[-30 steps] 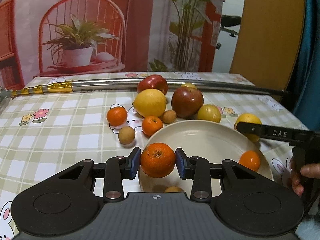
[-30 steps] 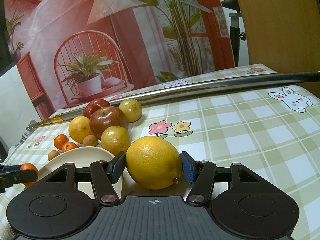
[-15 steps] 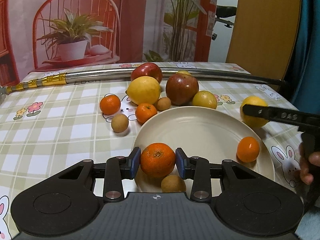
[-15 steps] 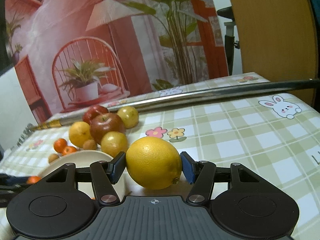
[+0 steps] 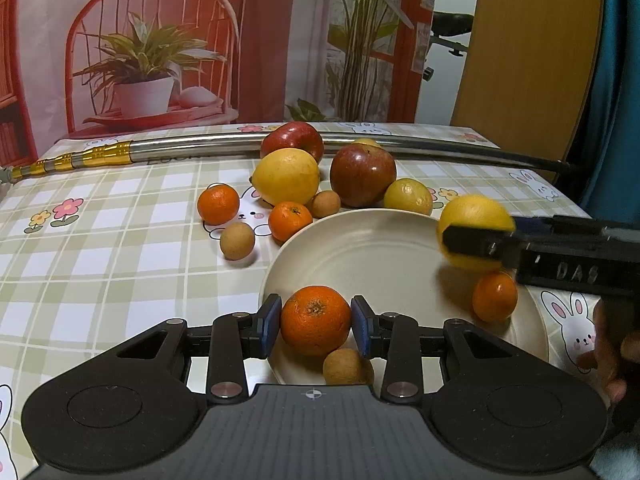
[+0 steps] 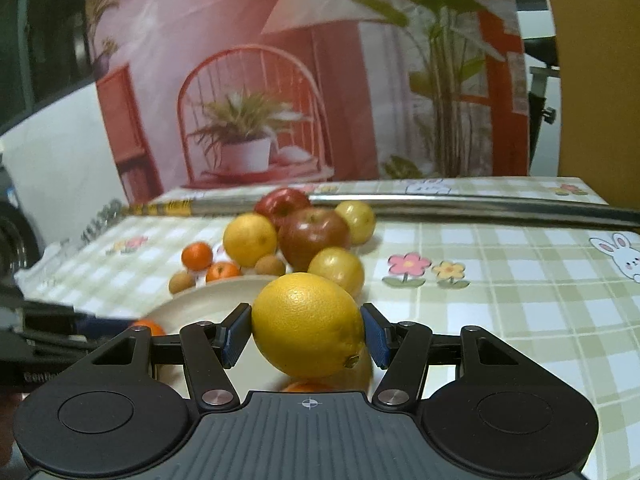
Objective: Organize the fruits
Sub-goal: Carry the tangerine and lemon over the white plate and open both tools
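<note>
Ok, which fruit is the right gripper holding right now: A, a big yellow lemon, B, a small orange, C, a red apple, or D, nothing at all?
A: the right gripper has its fingers pressed against both sides of a big yellow lemon, held above the plate.

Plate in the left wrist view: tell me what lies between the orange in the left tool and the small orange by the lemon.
Only bare plate lies between the held orange and the small orange. Nothing else sits there; the left wrist view shows it.
</note>
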Demonstrator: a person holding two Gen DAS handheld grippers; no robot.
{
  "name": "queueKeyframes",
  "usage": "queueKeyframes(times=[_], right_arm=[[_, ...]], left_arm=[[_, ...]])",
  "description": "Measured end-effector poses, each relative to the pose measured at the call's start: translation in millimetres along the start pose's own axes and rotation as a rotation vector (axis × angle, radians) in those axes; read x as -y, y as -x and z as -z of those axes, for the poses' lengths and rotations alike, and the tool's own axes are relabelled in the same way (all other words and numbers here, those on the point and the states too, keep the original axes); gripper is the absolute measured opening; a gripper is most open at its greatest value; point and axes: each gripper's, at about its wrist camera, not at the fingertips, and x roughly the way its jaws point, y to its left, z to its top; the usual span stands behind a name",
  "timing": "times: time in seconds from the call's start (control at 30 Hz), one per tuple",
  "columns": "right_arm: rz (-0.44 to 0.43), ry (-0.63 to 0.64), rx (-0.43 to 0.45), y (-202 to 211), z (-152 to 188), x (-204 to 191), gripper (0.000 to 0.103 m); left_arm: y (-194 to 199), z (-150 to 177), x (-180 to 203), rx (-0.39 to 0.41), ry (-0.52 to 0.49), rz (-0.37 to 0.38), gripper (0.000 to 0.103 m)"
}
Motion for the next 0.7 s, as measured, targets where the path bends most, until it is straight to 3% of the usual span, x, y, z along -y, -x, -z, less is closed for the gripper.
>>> queueKeyframes(times=[0.7], right_arm=[[0.026, 0.077, 0.014, 1, 14, -2, 0.055]], left_arm=[[0, 2, 2, -0.001, 0.0, 0.0, 0.04]])
